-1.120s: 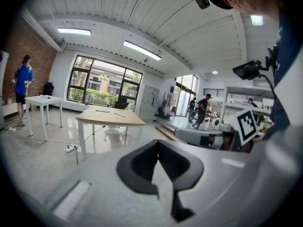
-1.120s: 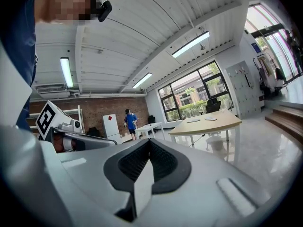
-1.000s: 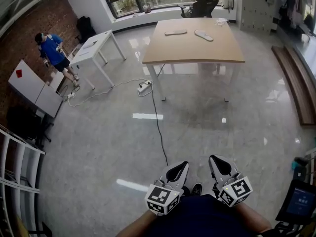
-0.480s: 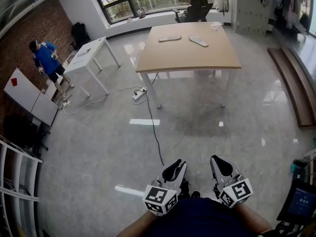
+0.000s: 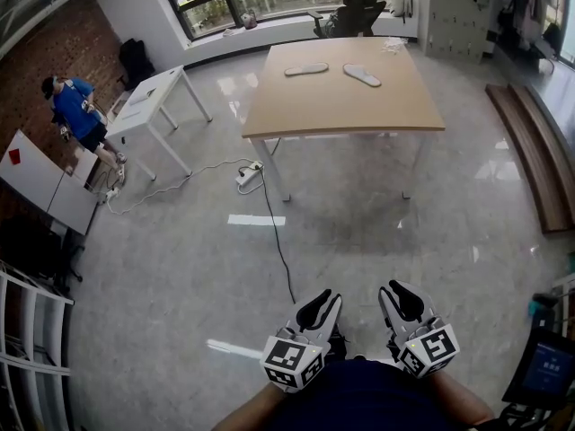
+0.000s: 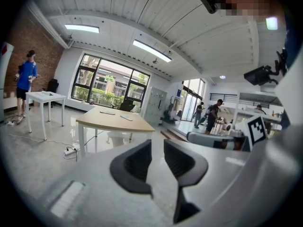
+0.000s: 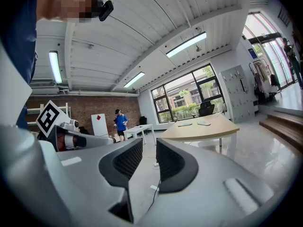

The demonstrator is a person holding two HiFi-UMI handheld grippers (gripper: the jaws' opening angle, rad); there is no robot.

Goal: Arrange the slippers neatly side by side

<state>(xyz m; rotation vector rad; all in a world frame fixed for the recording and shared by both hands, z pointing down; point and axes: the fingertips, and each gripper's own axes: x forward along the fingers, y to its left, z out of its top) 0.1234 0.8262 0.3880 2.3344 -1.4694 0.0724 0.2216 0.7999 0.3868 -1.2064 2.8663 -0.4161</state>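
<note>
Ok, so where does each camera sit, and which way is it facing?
Head view: on the person's head, facing forward and steeply down; shows left gripper, right gripper, forearms.
Left gripper view: rides that gripper, looks along its jaws, just opened and empty, at the wooden table.
Right gripper view: likewise; jaws just opened, empty.
Shared: the table with two slippers.

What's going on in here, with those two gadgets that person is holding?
A person holds a left tool and a right tool low in front of the body, out on the floor. Both tools' jaws have just been opening, with nothing between them. On the wooden table ahead lie one slipper and a second slipper, apart and at different angles. Someone in blue stands by a white table.
</note>
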